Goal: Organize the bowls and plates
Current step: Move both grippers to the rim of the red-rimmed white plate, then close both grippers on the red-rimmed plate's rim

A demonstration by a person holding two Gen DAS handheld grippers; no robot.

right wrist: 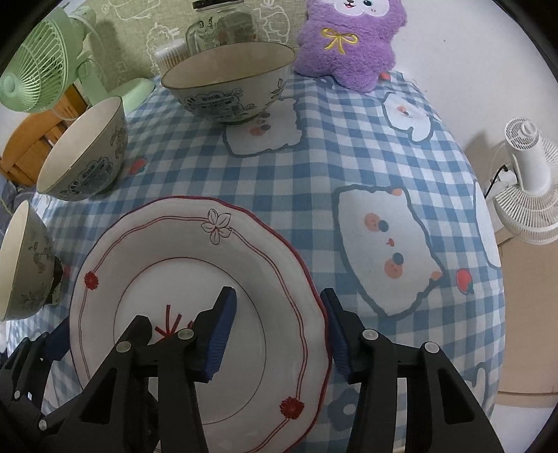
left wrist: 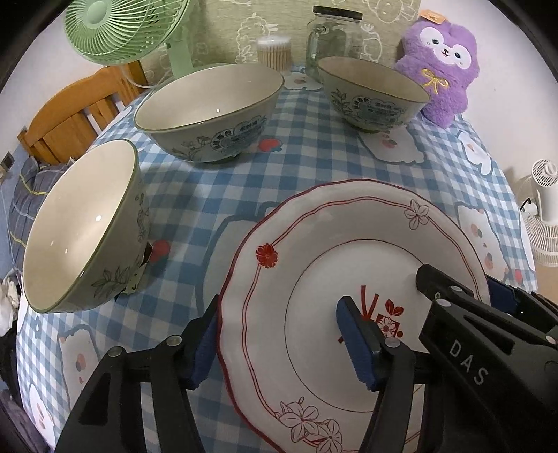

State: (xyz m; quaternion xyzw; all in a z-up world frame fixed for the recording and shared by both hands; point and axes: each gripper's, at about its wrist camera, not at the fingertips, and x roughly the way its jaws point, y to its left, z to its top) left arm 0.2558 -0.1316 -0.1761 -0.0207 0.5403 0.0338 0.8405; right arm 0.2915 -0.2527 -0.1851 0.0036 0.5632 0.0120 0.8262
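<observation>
A white plate (left wrist: 314,251) (right wrist: 195,265) with a wavy red rim and flower prints lies on the checked tablecloth. My left gripper (left wrist: 279,348) straddles its left rim, one blue pad outside the edge and the other over the plate's well. It is open, with no squeeze visible. My right gripper (right wrist: 279,334) straddles the opposite rim the same way, also open; it shows in the left wrist view too (left wrist: 464,285). Three grey-green bowls stand beyond the plate: one near left (left wrist: 80,237) (right wrist: 21,265), one in the middle (left wrist: 209,111) (right wrist: 83,153), one far (left wrist: 373,94) (right wrist: 226,80).
At the table's back stand a green fan (left wrist: 122,31), a glass jar (left wrist: 331,38), a tub of cotton swabs (left wrist: 273,52) and a purple plush toy (left wrist: 439,66). A white fan (right wrist: 526,181) stands on the floor to the right. A wooden chair (left wrist: 76,111) is at the left edge.
</observation>
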